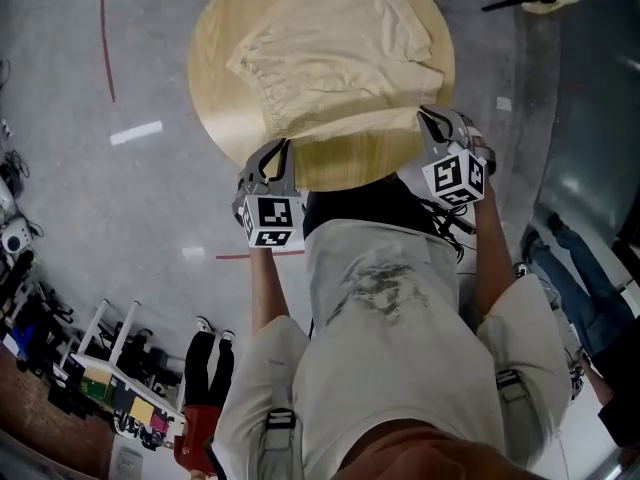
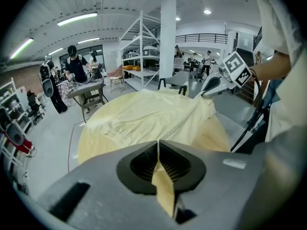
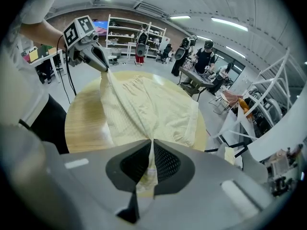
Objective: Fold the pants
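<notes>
Now at the near rim of the round table [image 1: 215, 98], our left gripper [image 1: 281, 154] is pinched tight on a fold of the pale yellow pants [image 1: 340, 48], close to what looks like the gathered waistband. From that corner the cloth spreads ahead of us across the tabletop toward the far rim. Its long axis appears to run sideways from one claw to the other, with the held edge lifted slightly between them. On the other side, our right gripper [image 1: 436, 121] is likewise clamped on the same near edge, at the leg end. Neither hand is nearer; we judge the fold must carry this edge forward, away from us, over the cloth lying beyond.
</notes>
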`<state>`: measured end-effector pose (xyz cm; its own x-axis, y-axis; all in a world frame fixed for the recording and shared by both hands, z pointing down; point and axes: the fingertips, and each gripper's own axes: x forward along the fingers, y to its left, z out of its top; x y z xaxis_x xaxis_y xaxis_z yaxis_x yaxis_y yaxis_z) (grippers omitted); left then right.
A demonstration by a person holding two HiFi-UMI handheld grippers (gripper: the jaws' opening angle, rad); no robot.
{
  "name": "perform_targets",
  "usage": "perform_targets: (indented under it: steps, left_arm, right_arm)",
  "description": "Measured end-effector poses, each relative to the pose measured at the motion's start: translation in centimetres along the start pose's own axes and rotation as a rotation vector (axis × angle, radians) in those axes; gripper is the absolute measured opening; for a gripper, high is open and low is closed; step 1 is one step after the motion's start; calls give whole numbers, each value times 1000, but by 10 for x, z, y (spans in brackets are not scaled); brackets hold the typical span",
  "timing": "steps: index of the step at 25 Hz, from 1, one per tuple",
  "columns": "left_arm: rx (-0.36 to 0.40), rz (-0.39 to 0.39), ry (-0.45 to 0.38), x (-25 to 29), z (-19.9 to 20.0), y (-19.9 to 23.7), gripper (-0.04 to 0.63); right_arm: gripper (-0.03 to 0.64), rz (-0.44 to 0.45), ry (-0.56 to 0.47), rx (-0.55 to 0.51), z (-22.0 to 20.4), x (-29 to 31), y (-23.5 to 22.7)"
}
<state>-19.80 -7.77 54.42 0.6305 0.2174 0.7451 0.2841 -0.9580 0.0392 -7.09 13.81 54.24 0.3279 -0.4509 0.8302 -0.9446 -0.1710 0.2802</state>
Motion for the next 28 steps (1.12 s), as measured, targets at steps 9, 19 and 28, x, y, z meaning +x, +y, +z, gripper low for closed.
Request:
perform_targets:
  steps: [9, 19, 28]
  left_arm:
    - [-42, 3, -32, 10, 19, 12, 20]
    - [-84, 84, -40, 17, 34, 29, 20]
    - [-157, 185, -20, 22, 46, 41, 20]
  right_arm:
    - [17, -53, -11, -44, 19, 11, -39]
    - [17, -14, -61, -124, 37, 29, -65]
    - [17, 54, -120, -201, 62, 48, -95]
